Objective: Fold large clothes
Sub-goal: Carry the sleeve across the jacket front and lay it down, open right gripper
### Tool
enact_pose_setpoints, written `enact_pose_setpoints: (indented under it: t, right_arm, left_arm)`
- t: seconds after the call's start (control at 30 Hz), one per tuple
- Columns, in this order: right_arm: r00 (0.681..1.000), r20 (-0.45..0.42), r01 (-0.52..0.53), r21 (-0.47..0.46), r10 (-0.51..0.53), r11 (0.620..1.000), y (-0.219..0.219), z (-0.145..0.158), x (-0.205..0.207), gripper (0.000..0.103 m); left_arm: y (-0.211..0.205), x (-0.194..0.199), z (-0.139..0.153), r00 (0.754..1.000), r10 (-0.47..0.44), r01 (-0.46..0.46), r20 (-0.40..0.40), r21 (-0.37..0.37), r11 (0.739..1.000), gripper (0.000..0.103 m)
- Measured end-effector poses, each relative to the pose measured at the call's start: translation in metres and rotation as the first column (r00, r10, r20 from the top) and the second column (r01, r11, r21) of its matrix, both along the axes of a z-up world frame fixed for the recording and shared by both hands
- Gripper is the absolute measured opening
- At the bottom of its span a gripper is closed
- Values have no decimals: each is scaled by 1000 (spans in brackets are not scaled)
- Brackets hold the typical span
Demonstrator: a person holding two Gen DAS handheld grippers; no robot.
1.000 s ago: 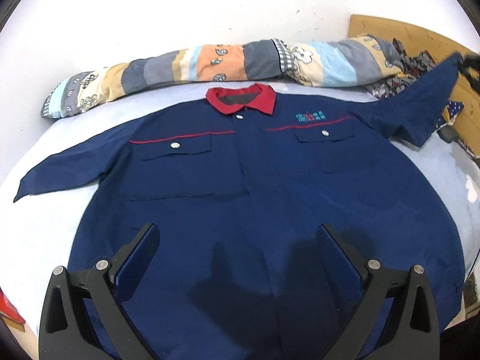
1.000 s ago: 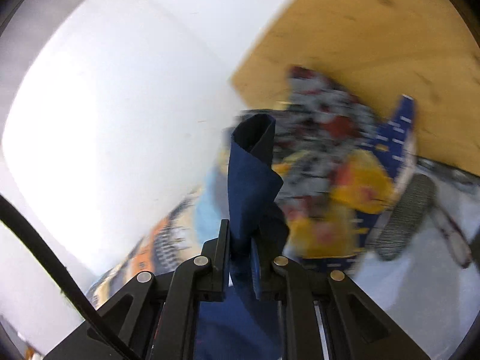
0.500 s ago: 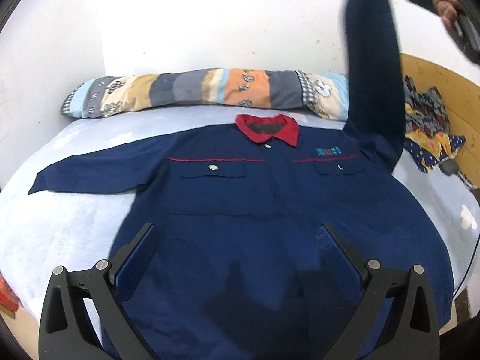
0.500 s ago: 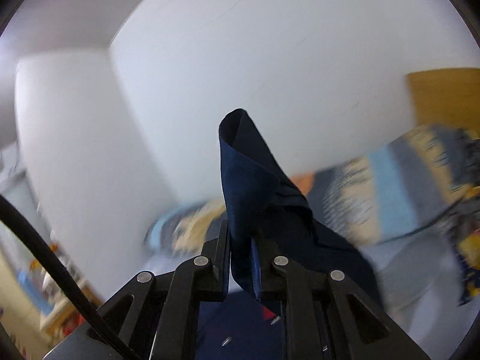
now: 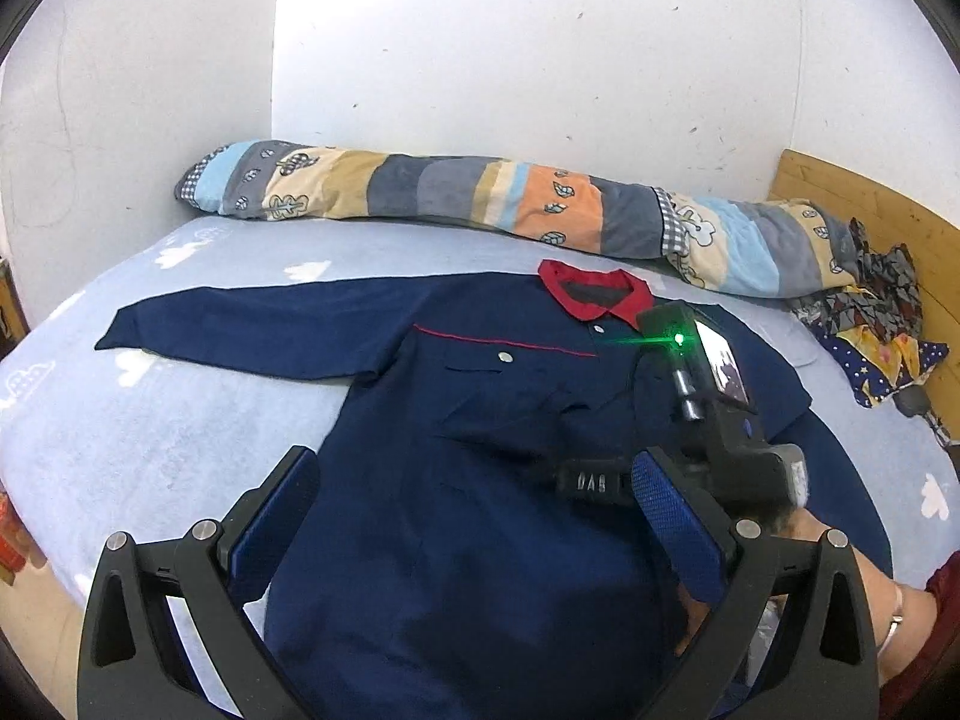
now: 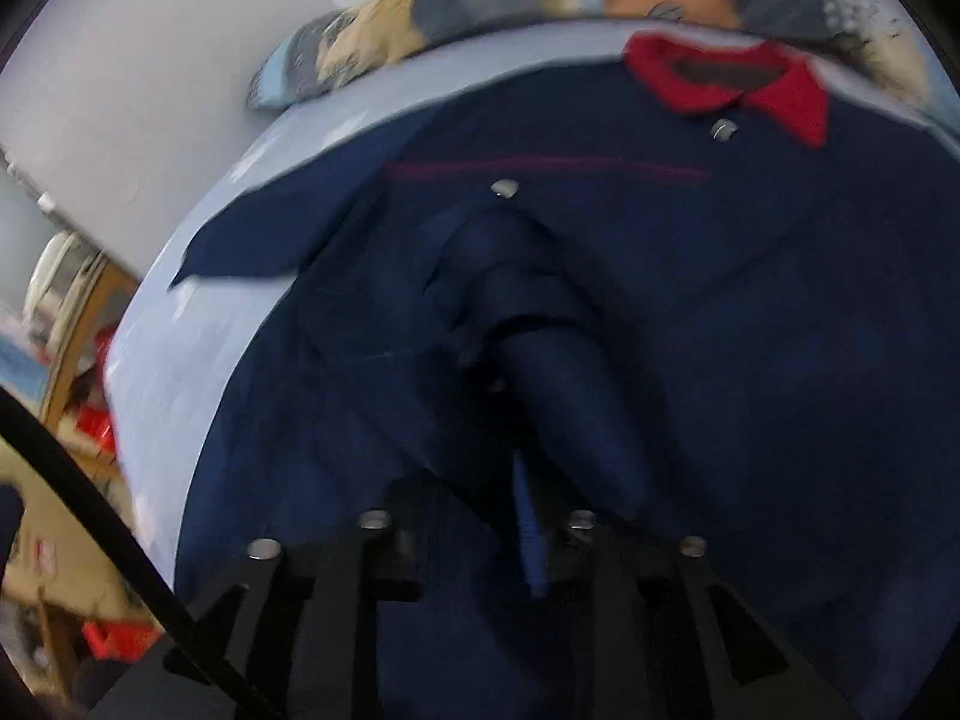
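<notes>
Left wrist view: the navy shirt is seen spread flat across the middle of the frame on the pale blue bed, one sleeve stretched toward the left edge. The left gripper is held above the lower shirt with its fingers spread wide. At centre right, the right gripper is seen pinching the other sleeve, laid over the chest. Bare bed is visible at left; a patchwork quilt roll borders the far edge.
</notes>
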State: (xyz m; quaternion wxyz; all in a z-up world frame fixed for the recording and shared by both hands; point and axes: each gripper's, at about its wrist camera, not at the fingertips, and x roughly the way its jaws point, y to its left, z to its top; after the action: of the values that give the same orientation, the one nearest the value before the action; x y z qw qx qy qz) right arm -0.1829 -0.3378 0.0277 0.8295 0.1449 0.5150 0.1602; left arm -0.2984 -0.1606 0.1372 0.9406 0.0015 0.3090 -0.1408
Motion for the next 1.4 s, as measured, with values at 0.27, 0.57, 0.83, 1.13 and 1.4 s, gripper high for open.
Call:
enact_pose_setpoints:
  t: [0.27, 0.57, 0.83, 1.13, 1.4]
  right_arm:
    - [937, 299, 230, -135, -182, 964, -113, 80, -16, 83]
    - [936, 118, 350, -219, -331, 911, -186, 19, -9, 70]
    - [977, 158, -114, -187, 144, 976, -50, 42, -14, 81]
    - [993, 21, -104, -310, 116, 945, -12, -15, 46, 26]
    - [977, 169, 101, 159, -128, 982, -73, 69, 63, 11]
  left_arm:
    - [-15, 7, -4, 1000, -27, 27, -12, 15, 1000, 103]
    - [-5, 20, -12, 998, 41, -40, -52, 15, 999, 103]
    - [52, 32, -9, 966, 254, -253, -47, 18, 967, 103]
    - [64, 34, -13, 966, 239, -240, -97, 0, 971, 103]
    - [71, 35, -9, 966, 230, -238, -117, -61, 969, 103]
